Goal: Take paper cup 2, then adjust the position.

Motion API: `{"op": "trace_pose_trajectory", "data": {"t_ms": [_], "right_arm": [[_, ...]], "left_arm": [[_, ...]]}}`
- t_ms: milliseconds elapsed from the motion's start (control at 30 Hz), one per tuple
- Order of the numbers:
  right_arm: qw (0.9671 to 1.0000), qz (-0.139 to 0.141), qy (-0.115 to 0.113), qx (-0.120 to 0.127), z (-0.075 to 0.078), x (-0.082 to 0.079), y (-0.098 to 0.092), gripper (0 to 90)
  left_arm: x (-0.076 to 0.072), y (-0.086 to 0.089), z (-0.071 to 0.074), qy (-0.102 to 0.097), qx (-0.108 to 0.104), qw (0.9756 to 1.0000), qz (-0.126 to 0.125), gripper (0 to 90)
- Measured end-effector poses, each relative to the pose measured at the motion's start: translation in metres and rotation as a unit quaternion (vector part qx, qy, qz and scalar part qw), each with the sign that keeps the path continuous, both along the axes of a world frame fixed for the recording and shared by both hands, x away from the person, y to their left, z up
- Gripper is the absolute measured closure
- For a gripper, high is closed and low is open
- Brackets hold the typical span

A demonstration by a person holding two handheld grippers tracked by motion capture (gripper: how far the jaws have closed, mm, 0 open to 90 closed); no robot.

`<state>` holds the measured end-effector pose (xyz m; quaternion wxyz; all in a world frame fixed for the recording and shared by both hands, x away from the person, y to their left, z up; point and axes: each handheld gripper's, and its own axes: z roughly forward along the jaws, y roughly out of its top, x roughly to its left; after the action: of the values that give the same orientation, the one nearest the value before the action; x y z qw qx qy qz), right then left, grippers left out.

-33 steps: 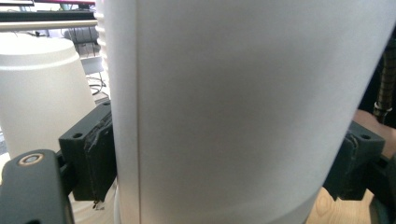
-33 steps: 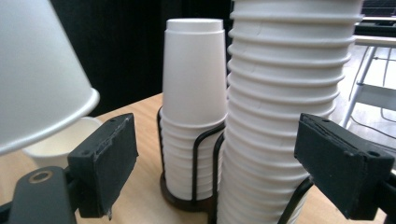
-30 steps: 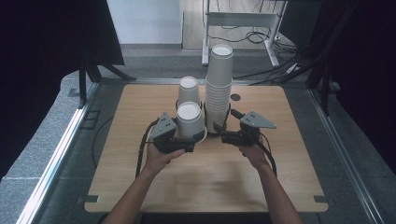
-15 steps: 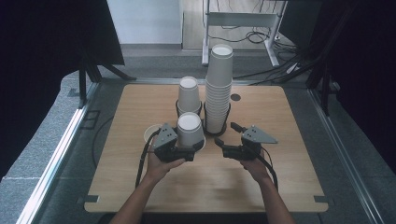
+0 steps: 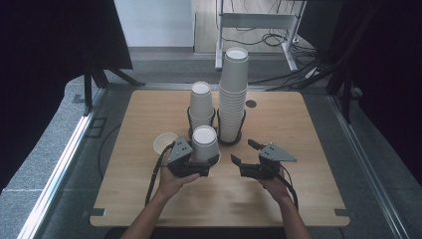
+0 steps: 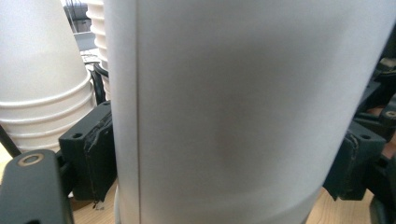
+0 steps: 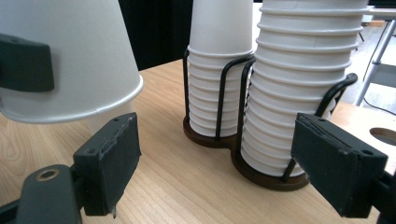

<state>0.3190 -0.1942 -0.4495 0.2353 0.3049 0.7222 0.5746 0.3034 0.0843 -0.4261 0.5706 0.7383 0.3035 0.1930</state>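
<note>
**Upturned cup held above a second one near the desk's middle**

From the high view, we see our left tool (image 5: 201, 167) clamped on an upturned paper cup (image 5: 204, 143), upright with its long axis vertical, just toward our edge of the desk (image 5: 308, 199) from the short stack (image 5: 201, 105). A bit of white rim shows beneath it, seemingly another cup. Our right tool (image 5: 245, 153) stands wide and empty just right of the cup, pointing at the tall stack (image 5: 232, 94). An open cup (image 5: 164, 143) sits toward the left edge.

In the left gripper view, the cup's wall (image 6: 243, 107) sits pinched between both pads.

In the right gripper view, the held cup (image 7: 70, 60) hangs left of our open jaws, so we judge the left hand nearer for setting it down.
</note>
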Motion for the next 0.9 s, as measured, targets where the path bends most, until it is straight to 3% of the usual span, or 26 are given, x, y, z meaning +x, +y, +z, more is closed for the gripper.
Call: {"op": "trace_pose_trajectory", "data": {"t_ms": [167, 433, 900], "right_arm": [[0.9999, -0.007, 0.007, 0.002, -0.005, -0.005, -0.005, 15.7], [0.9997, -0.014, 0.013, -0.016, -0.014, -0.008, -0.008, 15.5], [0.9994, -0.03, 0.007, 0.018, -0.005, -0.013, -0.027, 15.8]], "left_arm": [[0.0, -0.005, -0.004, 0.005, 0.004, 1.0, -0.004, 14.0], [0.001, -0.016, -0.016, 0.011, 0.023, 0.9996, -0.013, 13.9], [0.002, -0.026, -0.03, 0.016, 0.06, 0.9981, -0.006, 13.9]]}}
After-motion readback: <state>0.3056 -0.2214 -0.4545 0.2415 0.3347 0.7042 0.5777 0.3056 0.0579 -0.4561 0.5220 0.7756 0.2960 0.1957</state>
